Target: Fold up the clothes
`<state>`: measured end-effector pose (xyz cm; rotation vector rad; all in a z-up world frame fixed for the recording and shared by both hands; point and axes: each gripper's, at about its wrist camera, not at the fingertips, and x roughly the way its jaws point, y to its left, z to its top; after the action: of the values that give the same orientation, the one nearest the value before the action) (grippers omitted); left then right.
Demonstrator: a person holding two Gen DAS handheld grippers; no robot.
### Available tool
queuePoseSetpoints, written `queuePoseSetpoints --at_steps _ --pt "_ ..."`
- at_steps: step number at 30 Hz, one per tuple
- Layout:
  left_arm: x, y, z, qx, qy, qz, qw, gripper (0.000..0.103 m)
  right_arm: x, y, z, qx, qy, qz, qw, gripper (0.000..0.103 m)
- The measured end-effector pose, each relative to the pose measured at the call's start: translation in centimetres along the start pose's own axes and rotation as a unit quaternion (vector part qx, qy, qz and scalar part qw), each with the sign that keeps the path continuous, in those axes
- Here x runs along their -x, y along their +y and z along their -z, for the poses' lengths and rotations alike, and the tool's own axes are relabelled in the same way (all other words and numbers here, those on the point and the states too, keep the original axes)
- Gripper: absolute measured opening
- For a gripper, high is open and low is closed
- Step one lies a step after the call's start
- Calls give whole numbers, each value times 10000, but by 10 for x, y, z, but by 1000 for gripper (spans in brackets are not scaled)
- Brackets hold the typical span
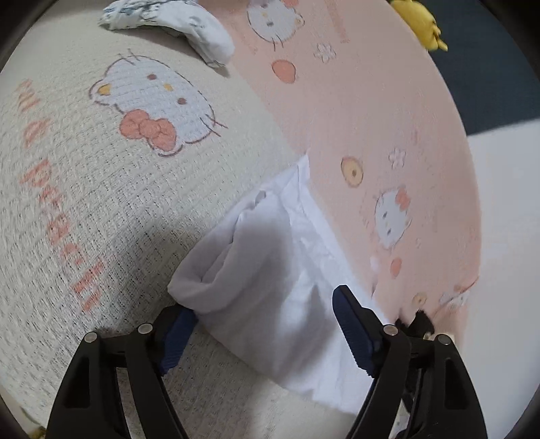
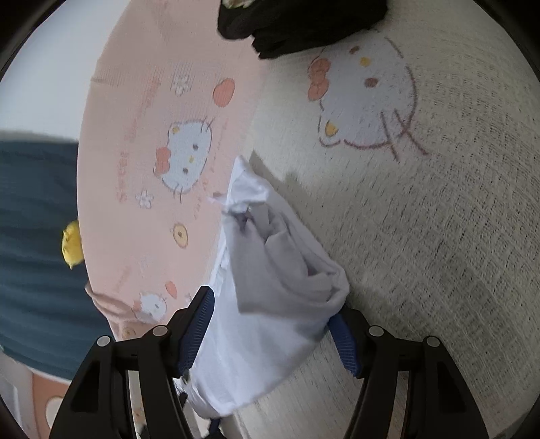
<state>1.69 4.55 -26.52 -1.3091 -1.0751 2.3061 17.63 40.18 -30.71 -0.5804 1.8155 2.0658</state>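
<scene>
1. Bedding came first: a cat-print blanket (image 1: 111, 189) covered the surface, cream weave on one half and pink (image 1: 388, 118) on the other, the seam between them running under the work.
2. Garment next: the white garment (image 1: 280, 270) lay bundled along that seam, near the blanket's edge where the pink half dropped away, one end rolled into an open tube. It appeared part-folded, not yet flat.
3. Other cloth lay well apart at the blanket's far side: a patterned white bundle (image 1: 189, 23) and a dark garment (image 2: 297, 23). A yellow toy (image 1: 422, 23) sat beyond the pink edge.
4. The left gripper (image 1: 263, 337) stood wide, its blue pads (image 1: 351, 324) to either side of the garment's end, not visibly pressing; whether the inner pad touched cloth could not be told.
5. The right gripper (image 2: 270, 331) stood likewise wide around the bundle's opposite end, cloth between the jaws but unpinched.
6. To do the step well, each gripper likely needed to close on one outer layer only, level with its partner, then draw the fold over evenly, avoiding the blanket's weave.
</scene>
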Motion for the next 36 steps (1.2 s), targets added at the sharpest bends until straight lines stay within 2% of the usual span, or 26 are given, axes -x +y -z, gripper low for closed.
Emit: queuePoseSetpoints --at_steps 3,6,8,11,12,14,17,22,25,31,36 --pt "1 -1 0 -62 -40 -50 10000 78 1 2 5 84 -190 153 9997 65" --pt "2 -2 2 0 -188 -163 9997 75 0 11 10 338 -379 527 9973 58" --pt "1 -7 5 -140 -280 -484 9983 60 -5 17 13 574 -449 915 9931 36" --pt "-3 -18 9 -542 -413 -1005 9926 41 -10 24 15 879 -457 1297 9866 27" --pt "-5 -22 10 -681 -420 -1136 9903 39 -11 26 16 1000 -450 1383 9843 25" --pt "-7 -30 12 -948 -420 -1382 9850 29 -11 29 21 1249 -452 1491 9799 20" --pt "-1 -35 11 -1008 -429 -1477 9829 19 -1 31 29 1439 -537 1455 9774 17" --pt "19 -45 11 -1268 -392 -1459 9804 16 19 38 43 1802 -702 1550 9688 17" --pt "30 -37 9 -1246 -234 -1371 9824 16 31 41 44 1834 -699 1643 9667 17" --pt "38 -30 8 -1349 81 -1368 9813 16 50 32 40 1556 -424 1576 9742 17" --pt "60 -23 17 -1437 64 -1396 9797 16 57 23 38 1459 -134 1499 9778 17"
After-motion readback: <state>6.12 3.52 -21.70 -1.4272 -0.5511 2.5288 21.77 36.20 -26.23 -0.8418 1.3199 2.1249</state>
